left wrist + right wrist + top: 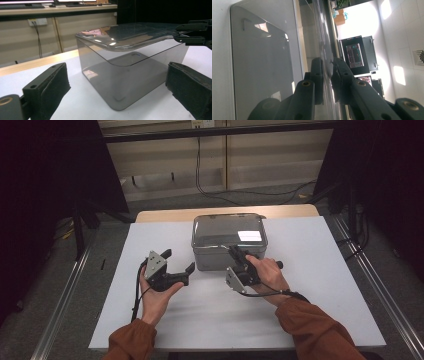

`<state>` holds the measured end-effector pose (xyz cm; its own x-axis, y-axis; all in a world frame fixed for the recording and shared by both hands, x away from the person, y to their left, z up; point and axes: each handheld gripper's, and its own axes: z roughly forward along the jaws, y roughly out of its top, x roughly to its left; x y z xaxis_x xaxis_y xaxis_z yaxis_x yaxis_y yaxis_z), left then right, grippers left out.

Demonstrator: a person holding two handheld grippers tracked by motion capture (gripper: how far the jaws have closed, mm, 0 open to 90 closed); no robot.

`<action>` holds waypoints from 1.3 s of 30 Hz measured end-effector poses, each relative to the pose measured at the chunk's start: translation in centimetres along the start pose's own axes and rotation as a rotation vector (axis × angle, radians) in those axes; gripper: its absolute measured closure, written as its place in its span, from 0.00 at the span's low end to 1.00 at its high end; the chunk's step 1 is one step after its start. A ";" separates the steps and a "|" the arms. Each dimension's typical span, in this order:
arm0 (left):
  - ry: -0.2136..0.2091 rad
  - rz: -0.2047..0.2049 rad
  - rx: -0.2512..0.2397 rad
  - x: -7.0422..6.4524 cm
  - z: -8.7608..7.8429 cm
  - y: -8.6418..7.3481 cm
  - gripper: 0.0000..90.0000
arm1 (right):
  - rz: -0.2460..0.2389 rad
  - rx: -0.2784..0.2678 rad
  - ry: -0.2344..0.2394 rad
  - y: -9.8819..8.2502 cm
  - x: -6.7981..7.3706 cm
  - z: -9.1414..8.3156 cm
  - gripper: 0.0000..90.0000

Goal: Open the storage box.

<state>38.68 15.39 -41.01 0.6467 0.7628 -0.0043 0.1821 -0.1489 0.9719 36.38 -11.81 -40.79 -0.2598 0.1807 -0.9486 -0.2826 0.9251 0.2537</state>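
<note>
A clear smoky plastic box stands near the far middle of the white table, its transparent lid resting on top. The right gripper is clenched on the lid's near edge, the thin rim pinched between its pads. The left gripper hangs released beside the box, jaws spread wide with nothing between them. The lid looks light, stiff and glossy, so probably slippery; a pinch on the flat rim is the sensible hold. The box walls seem thin and empty inside, though reflections make that hard to confirm; bracing a side wall should keep it from sliding
</note>
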 end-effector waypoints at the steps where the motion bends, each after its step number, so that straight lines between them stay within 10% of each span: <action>1: -0.002 0.001 -0.001 0.1 0.3 0.1 0.05 | 0.001 0.002 -0.001 0.0 -0.1 0.0 0.89; 31: 0.007 0.103 -0.021 0.1 6.2 1.9 0.19 | 0.032 -0.010 -0.028 0.0 -1.2 -0.1 0.90; 39: -0.031 0.153 -0.027 0.1 6.2 1.8 0.31 | 0.134 -0.034 -0.013 -0.6 -1.3 -0.1 0.84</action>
<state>43.68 11.31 -40.68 0.6878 0.7128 0.1372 0.0599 -0.2442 0.9679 36.84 -12.64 -39.73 -0.2850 0.3064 -0.9083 -0.2773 0.8807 0.3841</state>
